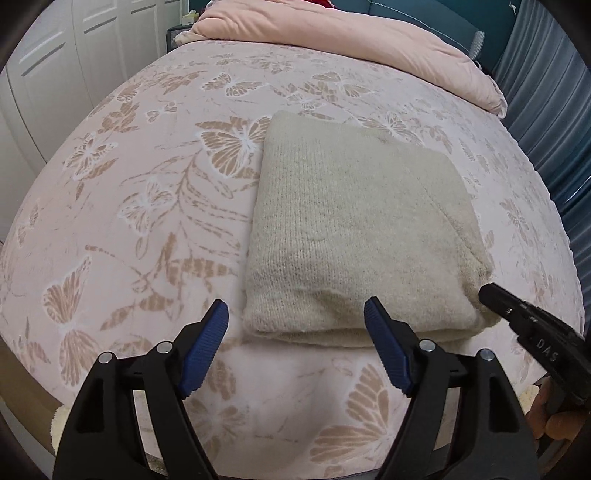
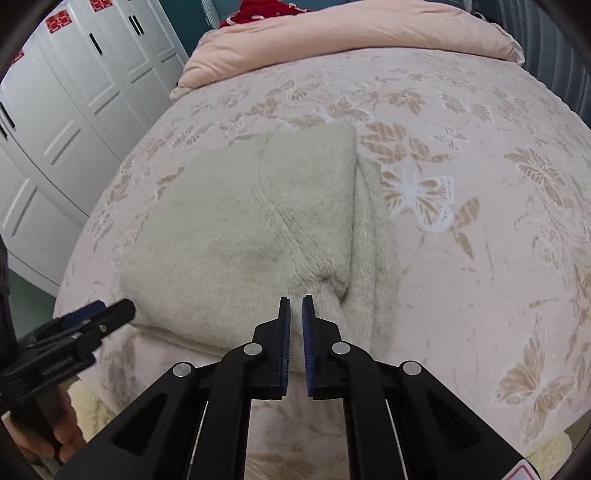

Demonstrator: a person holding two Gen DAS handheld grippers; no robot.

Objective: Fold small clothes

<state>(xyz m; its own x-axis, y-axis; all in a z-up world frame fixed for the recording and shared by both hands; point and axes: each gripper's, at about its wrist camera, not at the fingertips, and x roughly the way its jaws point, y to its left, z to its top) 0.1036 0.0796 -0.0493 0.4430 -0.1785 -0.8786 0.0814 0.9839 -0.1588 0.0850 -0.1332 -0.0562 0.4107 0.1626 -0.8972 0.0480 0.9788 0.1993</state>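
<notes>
Black right tongs (image 1: 491,295) read "DAS" beside sweater (image 1: 354,236).

We see a bed (image 1: 147,192) under a pink butterfly-print cover, a pink duvet (image 1: 332,33) bunched at its far end, and white wardrobe doors (image 2: 74,92) beside it.

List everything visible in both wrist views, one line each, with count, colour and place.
sweater: one, cream knit, folded into a block, lying on the bedspread near its front edge.
bedspread: one, pale pink with tan butterfly print, covering the bed.
quilt: one, plain pink, bunched at the far end of the bed.
red fabric: one piece, red, behind the quilt, partly hidden.
wardrobe: white panelled doors with red stickers, left of the bed.
curtain: blue-grey, right of the bed.
left gripper: black with blue pads, open, at the sweater's near edge.
right gripper: black with blue pads, nearly shut, at the sweater's near right corner.
</notes>
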